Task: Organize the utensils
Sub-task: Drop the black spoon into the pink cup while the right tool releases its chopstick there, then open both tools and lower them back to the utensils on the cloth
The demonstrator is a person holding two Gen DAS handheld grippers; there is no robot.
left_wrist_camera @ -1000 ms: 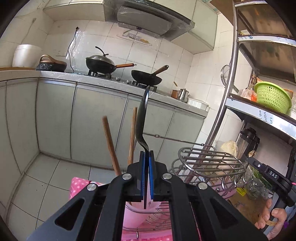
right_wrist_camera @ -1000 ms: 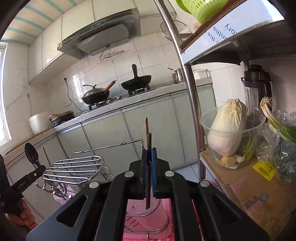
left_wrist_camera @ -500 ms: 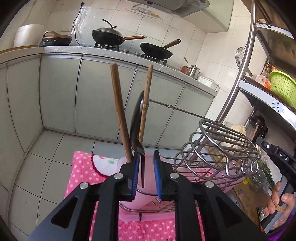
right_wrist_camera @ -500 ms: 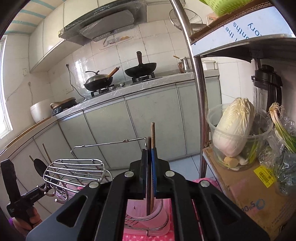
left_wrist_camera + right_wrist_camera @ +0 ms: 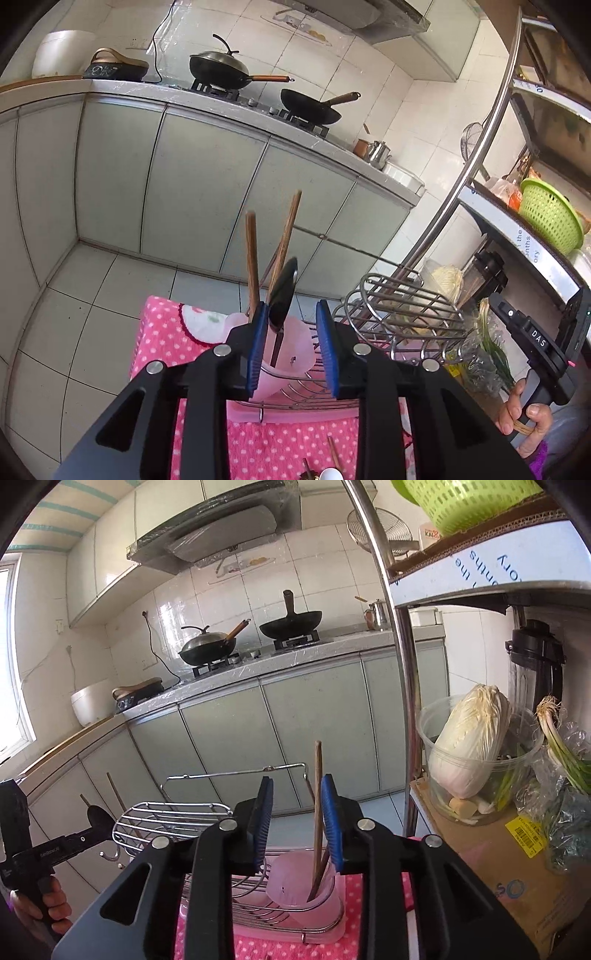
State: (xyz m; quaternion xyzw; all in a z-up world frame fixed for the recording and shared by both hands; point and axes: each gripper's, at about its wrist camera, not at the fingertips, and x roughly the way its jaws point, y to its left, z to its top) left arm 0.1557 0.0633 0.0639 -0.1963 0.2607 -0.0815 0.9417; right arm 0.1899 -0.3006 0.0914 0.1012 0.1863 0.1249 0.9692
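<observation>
Pink cloth (image 5: 162, 343) with white polka dots under translucent pink cup (image 5: 295, 890). Brown wooden chopsticks (image 5: 252, 266) and black spoon (image 5: 282, 295) in the cup. Blue gripper pads (image 5: 257, 350). Lime-green basket (image 5: 546, 221) on shelf right of the cup.

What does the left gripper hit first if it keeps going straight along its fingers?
Probably the black spoon standing in the pink cup, right between the opening left gripper pads; chopsticks just beyond. Depth is uncertain.

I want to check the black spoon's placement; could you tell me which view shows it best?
The left wrist view: the black spoon stands in the pink cup, close up between the opening jaws of the left gripper. The right wrist view shows only its small dark bowl far left.
</observation>
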